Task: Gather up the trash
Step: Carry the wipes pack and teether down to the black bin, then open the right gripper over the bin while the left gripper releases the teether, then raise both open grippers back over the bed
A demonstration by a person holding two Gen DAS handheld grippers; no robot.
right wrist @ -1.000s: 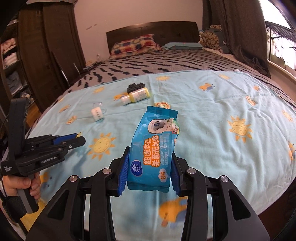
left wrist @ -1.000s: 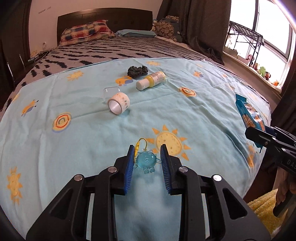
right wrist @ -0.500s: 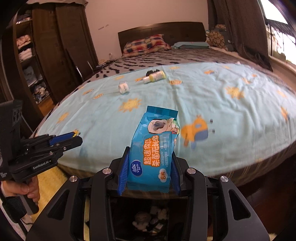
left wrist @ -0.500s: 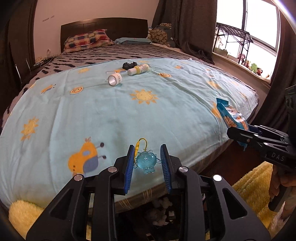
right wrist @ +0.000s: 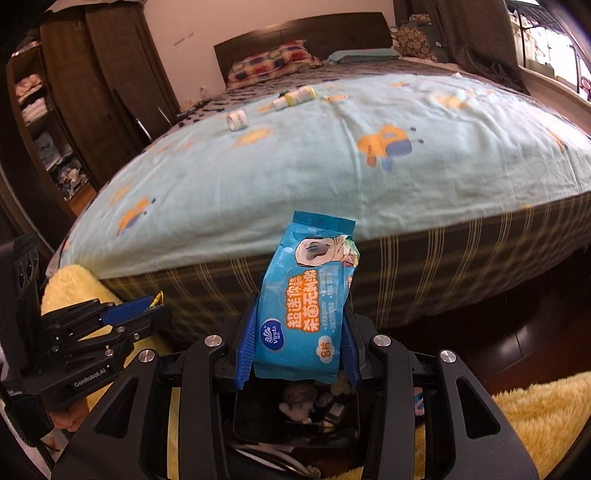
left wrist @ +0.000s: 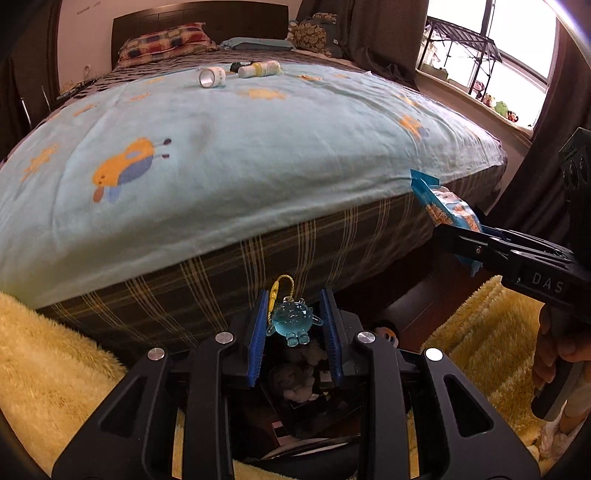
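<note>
Left wrist view has the left gripper (left wrist: 295, 325) pinching a little blue toy charm (left wrist: 293, 321), right gripper (right wrist: 299, 332) clamped on a crinkly blue wipes pack (right wrist: 304, 306). Looks like drop-off time: the black bin (right wrist: 295, 410) sits at 6 o'clock under both, so line up and let go.

I am working in a home bedroom: a bed (left wrist: 258, 147) with headboard (left wrist: 199, 22) and pillow (left wrist: 166, 40), wardrobe (right wrist: 92, 92) of folded clothes, curtained window (left wrist: 491, 48), shaggy yellow rug (left wrist: 44, 362).
</note>
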